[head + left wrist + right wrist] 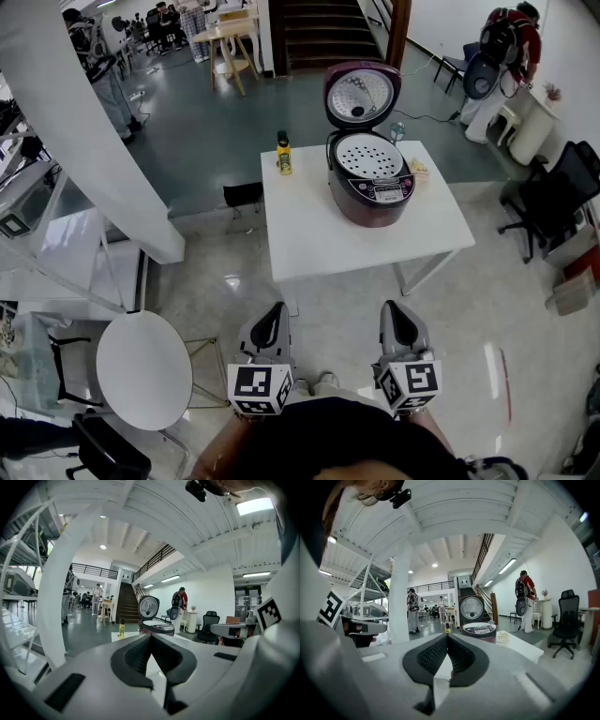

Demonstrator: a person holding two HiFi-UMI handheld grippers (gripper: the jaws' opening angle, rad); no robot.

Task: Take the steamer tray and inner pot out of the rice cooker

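Left gripper (151, 637): your jaws are pressed together tip to tip with nothing between them. It is held low in front of your body and points roughly level toward the table.
Right gripper (446, 635): the same, jaws closed and empty, just beside the left. Both probably sit this way because you are standing back from the work and no reach has begun.
Table (319, 239): white, ahead of both grippers and well apart from them, with bare floor between.
Rice cooker (371, 192): on the far right part of the table. Its lid (362, 94) stands open at the far side, which leaves the top free for lifting.
Steamer tray (367, 155): white, perforated, seated in the cooker's mouth. It is almost straight ahead of your right jaws, ahead and to the right of the left jaws, and well beyond both.
Inner pot: presumably beneath the tray; not visible.
Bottle (284, 155): yellow, at the far left edge of the table, left of the cooker.
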